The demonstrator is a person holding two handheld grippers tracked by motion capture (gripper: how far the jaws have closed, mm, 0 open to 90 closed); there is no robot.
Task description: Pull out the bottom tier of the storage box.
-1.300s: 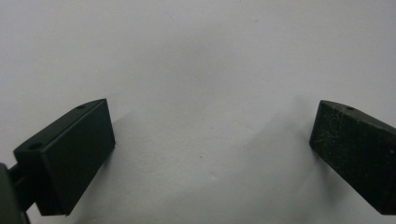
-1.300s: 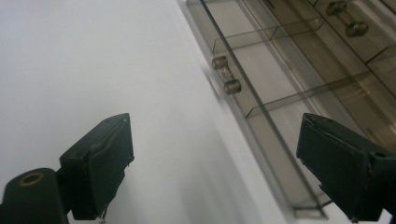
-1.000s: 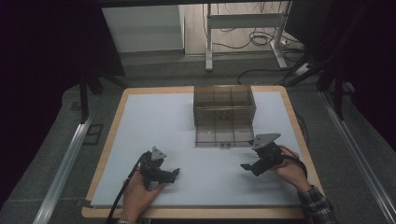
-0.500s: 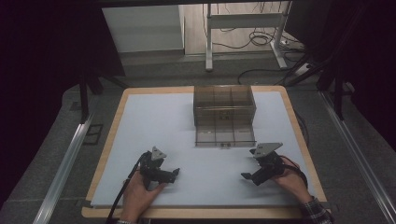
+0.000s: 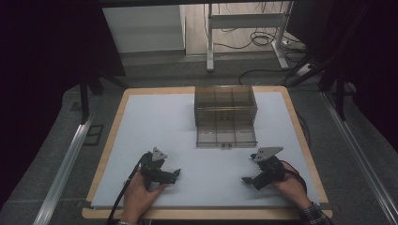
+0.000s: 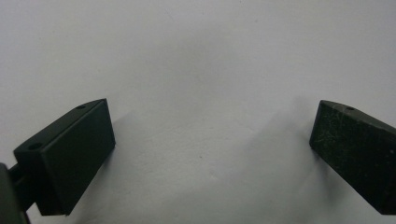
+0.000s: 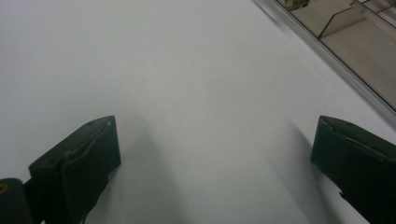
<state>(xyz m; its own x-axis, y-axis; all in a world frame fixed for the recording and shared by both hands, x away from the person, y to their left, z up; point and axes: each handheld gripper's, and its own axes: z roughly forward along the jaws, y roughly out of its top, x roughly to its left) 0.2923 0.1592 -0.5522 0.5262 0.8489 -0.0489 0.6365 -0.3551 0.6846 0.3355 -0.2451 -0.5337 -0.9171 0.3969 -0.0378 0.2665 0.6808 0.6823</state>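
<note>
One smoky clear organizer (image 5: 225,115) with its drawer pulled out, well ahead of both grippers, nearer the right gripper (image 5: 247,179), two grippers low over the white mat (image 5: 155,122), left gripper (image 5: 177,172) jaws wide apart and empty, right gripper likewise, drawer seemingly three compartments, contents unclear.

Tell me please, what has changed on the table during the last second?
The right gripper drew back from beside the drawer box toward the person's edge of the table and lowered near the white surface, jaws open and empty. The left gripper stayed in place, also open. The box kept its spot, its bottom drawer pulled out.
</note>
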